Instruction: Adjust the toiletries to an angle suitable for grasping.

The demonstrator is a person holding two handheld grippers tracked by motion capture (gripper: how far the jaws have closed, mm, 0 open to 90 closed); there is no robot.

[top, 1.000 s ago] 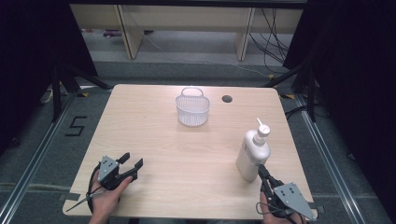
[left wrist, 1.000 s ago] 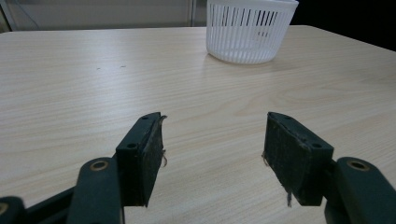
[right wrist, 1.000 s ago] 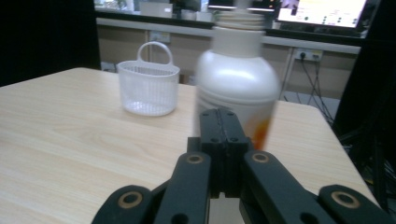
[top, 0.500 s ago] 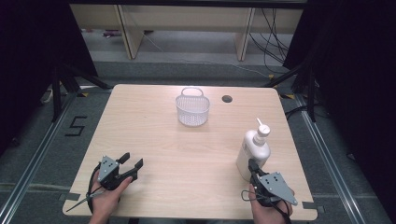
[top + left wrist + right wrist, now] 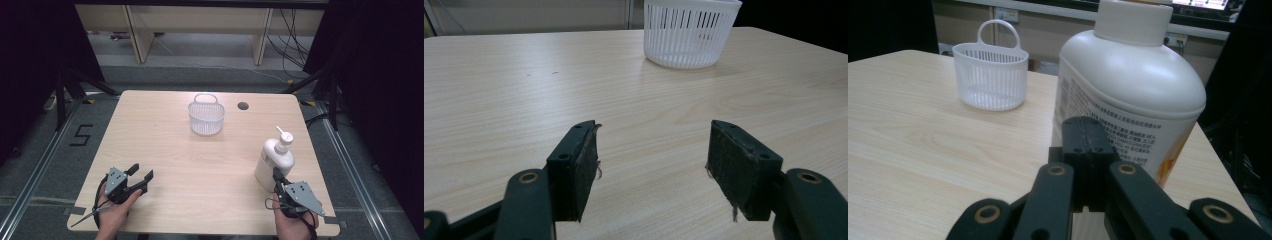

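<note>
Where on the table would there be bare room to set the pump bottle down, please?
The widest free patch is the table middle, bordered by the basket behind, the left gripper at the near left and the pump bottle on the right. The far left corner beside the basket is also bare. It is crowded at the near right, where the shut right gripper sits against the bottle.

Bare table (image 5: 165, 145) lies open to the basket (image 5: 206, 118); the bottle (image 5: 274, 159) blocks the right claw (image 5: 276, 176).

The pump bottle (image 5: 273, 161) at the near right is creamy white with fine dark print and what may be an orange patch low on its label; the far basket (image 5: 206, 117) is white with slatted walls; the worktop (image 5: 200, 165) is pale wood grain; both the left gripper (image 5: 142, 176) and right gripper (image 5: 276, 176) are black with grey plates.
</note>
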